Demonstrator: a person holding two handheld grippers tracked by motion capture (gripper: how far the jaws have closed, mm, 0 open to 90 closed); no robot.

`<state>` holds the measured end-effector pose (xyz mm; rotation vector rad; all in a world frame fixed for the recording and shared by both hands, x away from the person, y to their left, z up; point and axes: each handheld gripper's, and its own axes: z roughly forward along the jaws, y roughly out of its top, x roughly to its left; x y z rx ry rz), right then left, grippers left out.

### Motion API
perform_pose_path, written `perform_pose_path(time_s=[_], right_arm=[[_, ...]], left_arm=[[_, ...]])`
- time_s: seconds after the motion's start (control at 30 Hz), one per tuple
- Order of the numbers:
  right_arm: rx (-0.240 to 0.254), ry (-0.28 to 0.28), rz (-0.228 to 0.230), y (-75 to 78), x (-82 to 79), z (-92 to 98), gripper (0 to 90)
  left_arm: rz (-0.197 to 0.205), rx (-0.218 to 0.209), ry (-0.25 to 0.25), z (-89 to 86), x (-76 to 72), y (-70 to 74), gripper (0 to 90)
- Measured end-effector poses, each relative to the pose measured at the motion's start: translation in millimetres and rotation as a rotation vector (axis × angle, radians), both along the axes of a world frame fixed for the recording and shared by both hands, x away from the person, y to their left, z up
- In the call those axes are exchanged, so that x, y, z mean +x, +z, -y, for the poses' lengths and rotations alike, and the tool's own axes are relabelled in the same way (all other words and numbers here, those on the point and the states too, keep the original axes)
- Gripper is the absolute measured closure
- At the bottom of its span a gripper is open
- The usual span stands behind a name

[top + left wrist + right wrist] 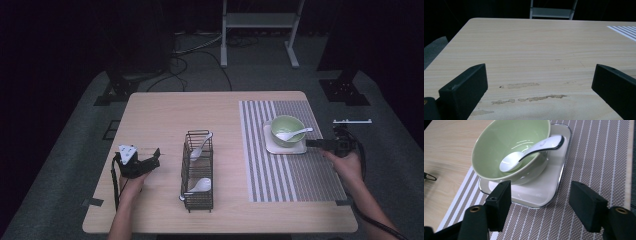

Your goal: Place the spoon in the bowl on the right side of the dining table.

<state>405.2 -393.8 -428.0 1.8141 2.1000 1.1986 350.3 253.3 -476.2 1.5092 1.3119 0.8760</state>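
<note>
Item: spoon [531, 150] lying in bowl [506, 147] on tray [549, 187] nr table's right edge, handle pointing at R gripper [540, 205], jaws gaping w/ nothing btwn; L gripper [539, 90] idling open.

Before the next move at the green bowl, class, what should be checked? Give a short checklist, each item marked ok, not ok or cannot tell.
1. White spoon lies in the green bowl, handle over the rim: ok.
2. Bowl sits on the white plate, on the striped mat: ok.
3. Right gripper open, nothing between its jaws: ok.
4. Left gripper open over bare table: ok.
5. Wire basket holds two more spoons: ok.
6. Bowl steady on the plate: cannot tell.
</note>
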Motion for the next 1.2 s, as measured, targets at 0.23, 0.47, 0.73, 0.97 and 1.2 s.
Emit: perform_pose_path(time_s=[0.23, 0.47, 0.73, 0.97, 1.2], right_arm=[[-0.007, 0.03, -0.012, -2.2, -5.0, -5.7, 28.3], [-0.004, 0.056, -0.016, -4.3, -10.8, -9.9, 28.1], [0.002, 0.085, -0.009, -6.5, -19.2, -14.1, 28.1], [0.022, 0.111, -0.009, -11.8, -26.4, -19.5, 27.7], [0.021, 0.122, 0.0, -13.1, -34.5, -24.9, 23.8]], left_arm=[[0.0, 0.0, -0.001, -0.1, -0.1, 0.0, 0.0], [0.001, -0.001, 0.001, -0.1, -0.2, 0.0, 0.0], [0.0, -0.001, 0.001, 0.0, -0.3, 0.0, 0.0], [0.0, 0.0, 0.001, 0.1, -0.5, 0.1, 0.0], [0.002, -0.001, 0.001, 0.4, -0.4, 0.0, 0.0]])
